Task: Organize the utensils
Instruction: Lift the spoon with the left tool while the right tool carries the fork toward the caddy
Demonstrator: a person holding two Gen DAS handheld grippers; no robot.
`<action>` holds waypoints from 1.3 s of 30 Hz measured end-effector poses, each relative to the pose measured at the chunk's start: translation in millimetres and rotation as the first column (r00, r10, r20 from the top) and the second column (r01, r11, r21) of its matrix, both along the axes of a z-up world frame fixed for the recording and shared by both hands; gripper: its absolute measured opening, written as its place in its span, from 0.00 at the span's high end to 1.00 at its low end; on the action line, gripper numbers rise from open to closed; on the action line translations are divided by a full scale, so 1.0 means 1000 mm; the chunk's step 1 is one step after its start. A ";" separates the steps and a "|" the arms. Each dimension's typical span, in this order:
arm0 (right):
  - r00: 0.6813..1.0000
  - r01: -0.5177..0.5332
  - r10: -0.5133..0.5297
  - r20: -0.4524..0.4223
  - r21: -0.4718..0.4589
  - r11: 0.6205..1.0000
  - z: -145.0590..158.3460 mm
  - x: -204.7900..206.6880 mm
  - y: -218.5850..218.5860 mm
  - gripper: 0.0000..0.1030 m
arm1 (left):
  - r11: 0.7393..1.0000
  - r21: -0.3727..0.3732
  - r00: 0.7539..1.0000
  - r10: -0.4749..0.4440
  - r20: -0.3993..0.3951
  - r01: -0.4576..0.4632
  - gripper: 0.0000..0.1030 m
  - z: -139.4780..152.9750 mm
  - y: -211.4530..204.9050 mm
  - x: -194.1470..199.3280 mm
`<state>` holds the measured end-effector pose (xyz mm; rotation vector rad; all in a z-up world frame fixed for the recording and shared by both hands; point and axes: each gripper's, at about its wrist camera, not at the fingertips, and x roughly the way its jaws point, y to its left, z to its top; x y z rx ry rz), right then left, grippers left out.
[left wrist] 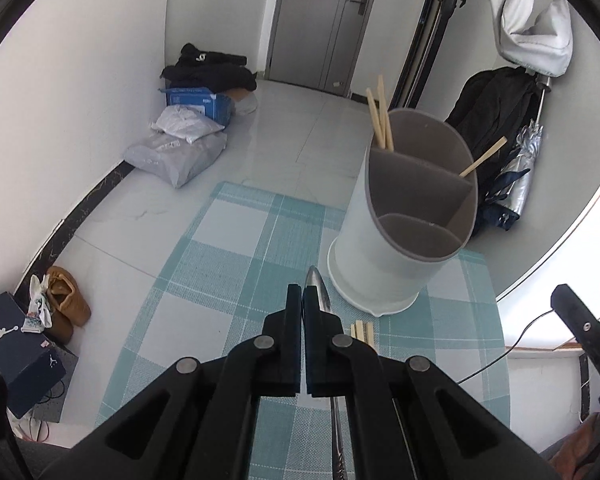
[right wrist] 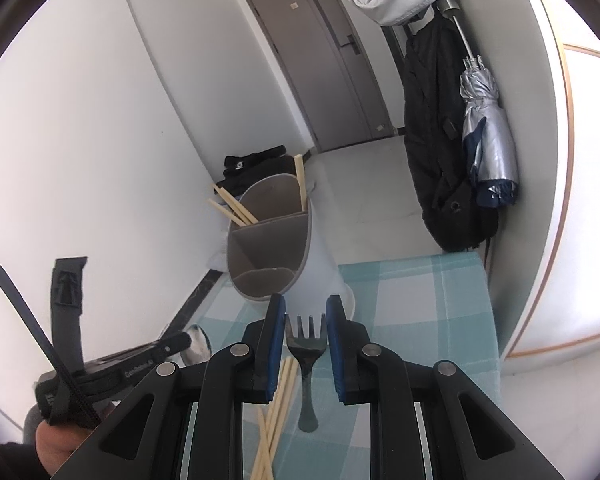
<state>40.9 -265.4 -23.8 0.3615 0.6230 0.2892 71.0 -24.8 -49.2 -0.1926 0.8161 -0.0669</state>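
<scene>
left claw (left wrist: 302, 294) is clenched, fingers pressed together with nothing between them, and a metal spoon (left wrist: 319, 286) lies just beside its right finger, the bowl tip poking out ahead and the handle running back under the claw on the teal checked table (left wrist: 236, 232); over on the other side the right claw (right wrist: 306, 312) is released, its blue-padded fingers (right wrist: 275, 340) spread wide on either side of a fork (right wrist: 306, 344) that lies flat on the table, tines pointing away toward the holder; a loose bunch of wooden chopsticks (right wrist: 278, 400) lies just left of the fork, crossing under the left finger; the white utensil holder (left wrist: 400, 216) stands upright near the far part of the table, split into three grey-lined compartments, with chopsticks in holder (left wrist: 380, 116) leaning out of the rear compartment and one more stick angled at its right side; front and middle compartments show only grey lining
</scene>
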 end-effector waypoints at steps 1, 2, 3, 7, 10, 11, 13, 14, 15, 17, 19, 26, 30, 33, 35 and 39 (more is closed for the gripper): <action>1.000 0.002 -0.002 -0.002 0.004 1.000 0.000 -0.001 0.000 0.81 | 1.000 -0.012 1.000 0.001 0.027 -0.001 1.00 0.005 0.001 -0.003; 1.000 0.003 -0.003 -0.005 0.007 1.000 0.000 -0.001 0.000 0.81 | 1.000 -0.017 0.999 0.002 0.050 -0.001 1.00 0.010 0.002 -0.006; 1.000 0.004 -0.004 -0.004 0.008 1.000 0.001 -0.003 0.000 0.81 | 1.000 -0.017 0.997 0.003 0.072 -0.002 1.00 0.014 0.003 -0.008; 1.000 0.005 -0.005 -0.004 0.007 1.000 0.006 -0.007 0.001 0.81 | 1.000 -0.027 0.987 -0.006 0.164 0.011 1.00 0.032 0.003 -0.016; 1.000 0.004 -0.004 0.011 0.002 1.000 0.015 -0.011 0.002 0.81 | 0.999 -0.033 0.973 -0.018 0.231 0.026 1.00 0.049 -0.001 -0.021; 1.000 0.004 -0.004 0.017 0.006 1.000 0.019 -0.013 0.002 0.81 | 0.999 -0.035 0.968 -0.022 0.249 0.031 1.00 0.055 -0.002 -0.022; 1.000 0.004 -0.004 0.027 0.013 1.000 0.028 -0.015 0.001 0.81 | 0.998 -0.048 0.958 -0.027 0.287 0.043 1.00 0.069 -0.002 -0.023; 0.999 0.005 -0.005 0.033 0.016 1.000 0.034 -0.016 0.001 0.81 | 0.997 -0.055 0.953 -0.029 0.302 0.047 1.00 0.075 -0.002 -0.023; 0.999 0.004 -0.005 0.040 0.018 1.000 0.039 -0.016 0.001 0.81 | 0.997 -0.059 0.949 -0.030 0.315 0.051 1.00 0.082 -0.003 -0.022; 0.999 0.002 -0.003 0.050 0.023 1.000 0.050 -0.016 0.001 0.81 | 0.995 -0.073 0.941 -0.034 0.338 0.062 1.00 0.095 -0.004 -0.018; 0.998 -0.003 0.001 0.056 0.028 1.000 0.061 -0.012 0.001 0.81 | 0.994 -0.080 0.932 -0.036 0.359 0.069 1.00 0.107 -0.006 -0.014; 0.995 -0.010 0.006 0.098 0.031 0.999 0.111 0.019 -0.001 0.81 | 0.992 -0.098 0.904 -0.036 0.426 0.085 1.00 0.143 -0.011 0.012; 0.992 -0.012 0.009 0.124 0.021 1.000 0.134 0.044 -0.001 0.81 | 0.991 -0.108 0.888 -0.018 0.459 0.076 1.00 0.155 -0.012 0.033; 0.990 -0.007 0.005 0.142 0.017 1.000 0.149 0.063 -0.002 0.81 | 0.991 -0.115 0.875 -0.004 0.484 0.068 1.00 0.161 -0.011 0.049; 0.988 -0.001 -0.002 0.152 0.018 1.000 0.156 0.077 -0.004 0.81 | 0.991 -0.112 0.864 -0.001 0.503 0.066 1.00 0.162 -0.012 0.059; 0.986 0.011 -0.013 0.164 0.016 1.000 0.161 0.102 -0.007 0.81 | 0.993 -0.099 0.845 -0.003 0.534 0.066 1.00 0.159 -0.012 0.078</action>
